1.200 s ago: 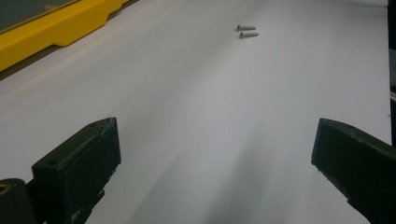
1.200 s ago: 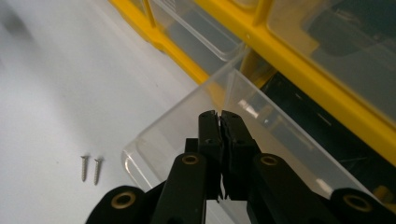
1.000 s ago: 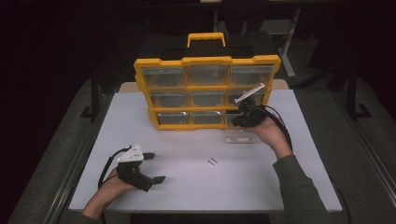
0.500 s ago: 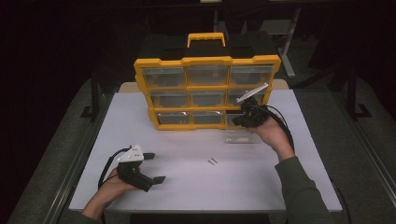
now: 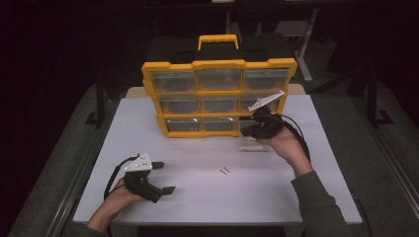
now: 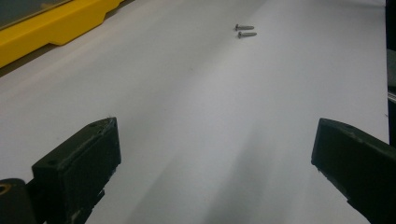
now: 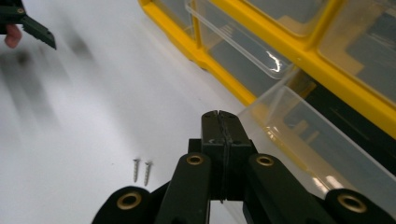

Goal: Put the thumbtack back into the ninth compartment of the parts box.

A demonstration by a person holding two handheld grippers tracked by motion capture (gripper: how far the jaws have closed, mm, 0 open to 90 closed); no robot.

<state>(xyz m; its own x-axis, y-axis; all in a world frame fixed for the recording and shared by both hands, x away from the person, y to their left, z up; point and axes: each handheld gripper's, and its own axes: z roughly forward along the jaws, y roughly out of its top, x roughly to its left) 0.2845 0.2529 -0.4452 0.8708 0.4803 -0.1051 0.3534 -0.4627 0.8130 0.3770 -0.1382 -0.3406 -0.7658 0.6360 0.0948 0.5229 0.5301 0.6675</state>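
Fingers of the right gripper (image 7: pixel 218 116) pressed flat together, with the thin rim of a clear drawer (image 7: pixel 299 135) seemingly pinched between them, though the rim itself cannot be made out at the tips. Drawer pulled partway out of the lower right slot of the yellow organizer (image 5: pixel 217 96), front end resting on the desk (image 5: pixel 197 197) just in front of the organizer, seen in the high view as a pale clear box (image 5: pixel 254 144) under the right hand (image 5: pixel 284 143). Fingers of the left gripper (image 6: pixel 215 154) spread wide apart, gripping nothing, bare desk between them. Left gripper (image 5: pixel 153 177) held low over the desk, well in front of the organizer and off toward its left end, left hand (image 5: pixel 116 200) behind it. Two small screws (image 5: pixel 225 170) lying side by side, nearly touching, on the desk in front of the organizer, closer to its right half; same pair (image 6: pixel 245 31) well ahead of the left fingers and (image 7: pixel 141 171) just beside the right gripper. Other drawers of the organizer shut in their slots.
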